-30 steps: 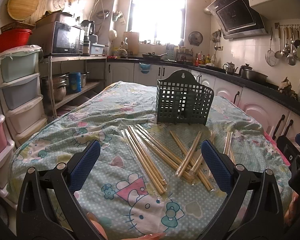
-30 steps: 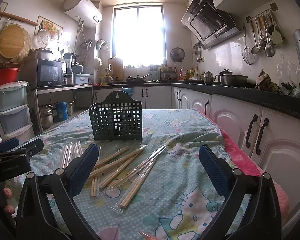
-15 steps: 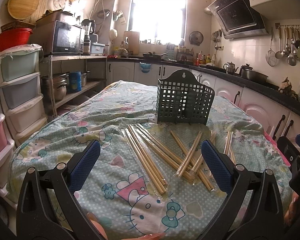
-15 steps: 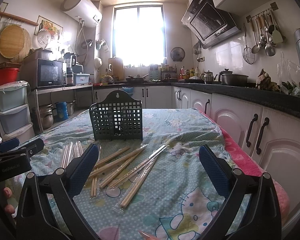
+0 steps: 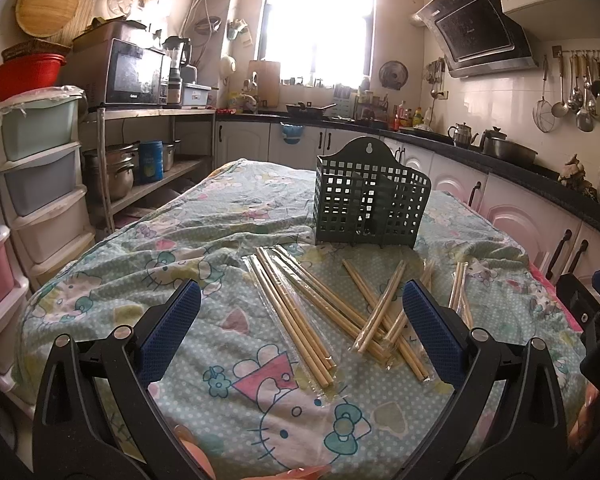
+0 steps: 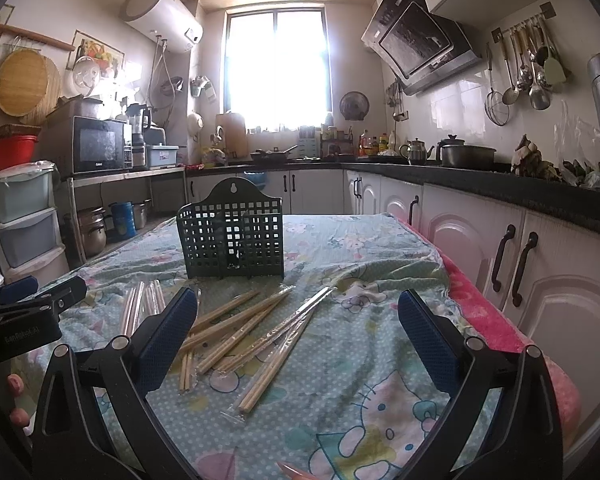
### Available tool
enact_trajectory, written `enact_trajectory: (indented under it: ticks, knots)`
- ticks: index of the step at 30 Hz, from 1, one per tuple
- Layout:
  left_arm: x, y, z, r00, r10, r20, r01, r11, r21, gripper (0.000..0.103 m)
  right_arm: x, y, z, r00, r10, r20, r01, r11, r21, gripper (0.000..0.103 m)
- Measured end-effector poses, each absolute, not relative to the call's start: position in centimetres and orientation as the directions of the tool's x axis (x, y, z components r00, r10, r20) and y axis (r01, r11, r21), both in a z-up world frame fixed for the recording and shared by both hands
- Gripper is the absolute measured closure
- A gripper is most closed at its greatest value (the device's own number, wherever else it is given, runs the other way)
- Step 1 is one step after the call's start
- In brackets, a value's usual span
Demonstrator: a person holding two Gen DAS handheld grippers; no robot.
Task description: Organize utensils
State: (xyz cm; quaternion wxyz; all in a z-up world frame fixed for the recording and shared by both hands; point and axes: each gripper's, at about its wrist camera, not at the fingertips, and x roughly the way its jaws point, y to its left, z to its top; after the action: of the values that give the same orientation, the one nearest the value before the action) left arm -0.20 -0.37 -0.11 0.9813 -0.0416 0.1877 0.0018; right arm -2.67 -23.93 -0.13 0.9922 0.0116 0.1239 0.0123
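Chopsticks lie scattered just before the green holder; both your claws, left and right, gape empty, so pinch one wrapped pair mid-length.

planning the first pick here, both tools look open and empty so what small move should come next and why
Probably lower the right tool onto the nearest wrapped chopstick pair. Both it and the left tool are open and holding nothing, every chopstick lies loose on the tablecloth, and the green basket behind them looks empty. That pair lies apart from the crossed pile, so it should lift cleanly.
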Motion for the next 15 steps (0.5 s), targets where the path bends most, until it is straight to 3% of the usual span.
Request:
enact_trajectory:
  ticks: [15]
  knots:
    - [0.9, 1.2, -0.9, 0.916, 0.014, -0.4, -0.06, 0.993, -0.102, 0.01, -0.6, -23.4, 0.0, 0.95, 0.082, -0.302, -0.077, 0.997, 0.027, 0.005]
